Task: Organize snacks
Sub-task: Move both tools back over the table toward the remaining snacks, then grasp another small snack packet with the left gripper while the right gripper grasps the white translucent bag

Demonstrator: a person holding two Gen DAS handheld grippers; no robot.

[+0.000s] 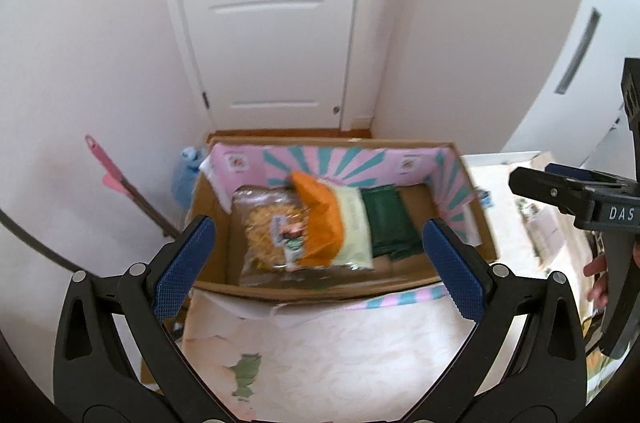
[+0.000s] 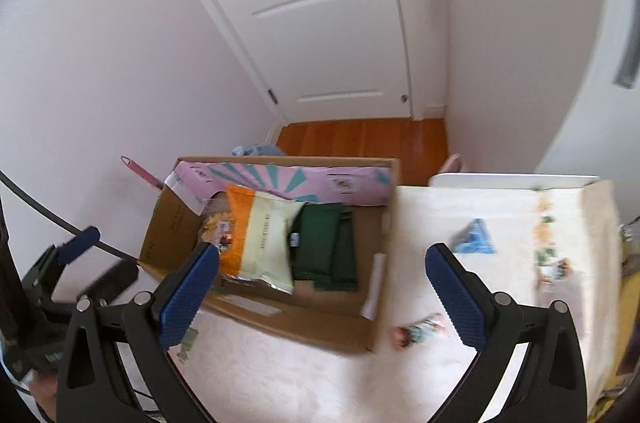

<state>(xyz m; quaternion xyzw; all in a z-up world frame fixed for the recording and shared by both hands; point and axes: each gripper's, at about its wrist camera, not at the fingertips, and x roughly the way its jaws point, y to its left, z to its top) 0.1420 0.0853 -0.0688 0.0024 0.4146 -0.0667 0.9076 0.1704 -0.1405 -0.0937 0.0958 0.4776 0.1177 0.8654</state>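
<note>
snacks: orange/cream bag (image 2: 260, 239) + green packs (image 2: 324, 247) lying in cardboard box (image 2: 304, 327) on worktop (image 2: 500, 215); left gripper (image 1: 318, 251) & right gripper (image 2: 322, 283) both hovering wide, empty; risk: loose blue pack (image 2: 476, 243) & small wrapped sweet (image 2: 420, 329) getting knocked off w/ careless reach.

A pale patterned tabletop (image 2: 304, 375) carries a cardboard box (image 2: 300, 327) beyond the left jaw and a blue packet (image 2: 476, 237) between the jaws.
</note>
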